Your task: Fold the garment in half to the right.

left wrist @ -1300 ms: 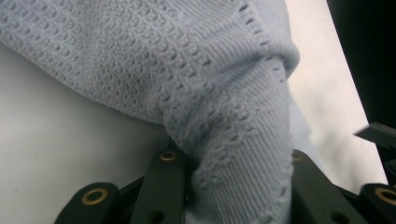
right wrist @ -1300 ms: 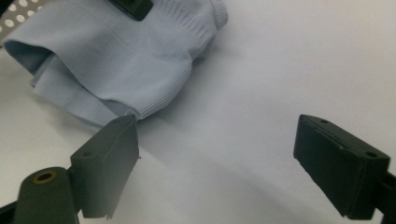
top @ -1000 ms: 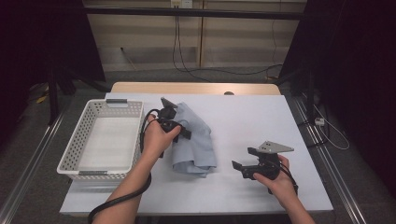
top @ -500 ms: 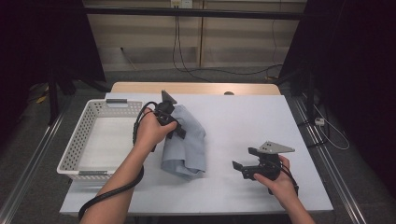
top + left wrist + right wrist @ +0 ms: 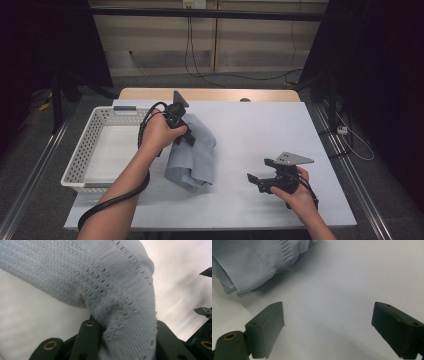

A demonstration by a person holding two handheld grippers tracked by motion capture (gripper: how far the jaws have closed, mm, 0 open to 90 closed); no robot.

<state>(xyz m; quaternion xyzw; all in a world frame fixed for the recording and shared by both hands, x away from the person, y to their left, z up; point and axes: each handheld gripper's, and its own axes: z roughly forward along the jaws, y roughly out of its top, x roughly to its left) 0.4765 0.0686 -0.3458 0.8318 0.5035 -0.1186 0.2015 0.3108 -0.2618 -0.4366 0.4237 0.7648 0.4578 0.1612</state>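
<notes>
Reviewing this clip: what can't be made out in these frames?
- Left gripper tips, high view: hidden by the hand and the knit garment.
- Garment's type, both gripper views: cut off by frame edges.
- Basket near inside wall, high view: hidden behind its own rim.
- Small dark thing at the table's far edge: too small.

A white slatted basket [image 5: 90,150] sits at the left edge of the white table [image 5: 260,130]. Behind the table, black cables [image 5: 200,70] trail across the grey floor [image 5: 165,82].
</notes>
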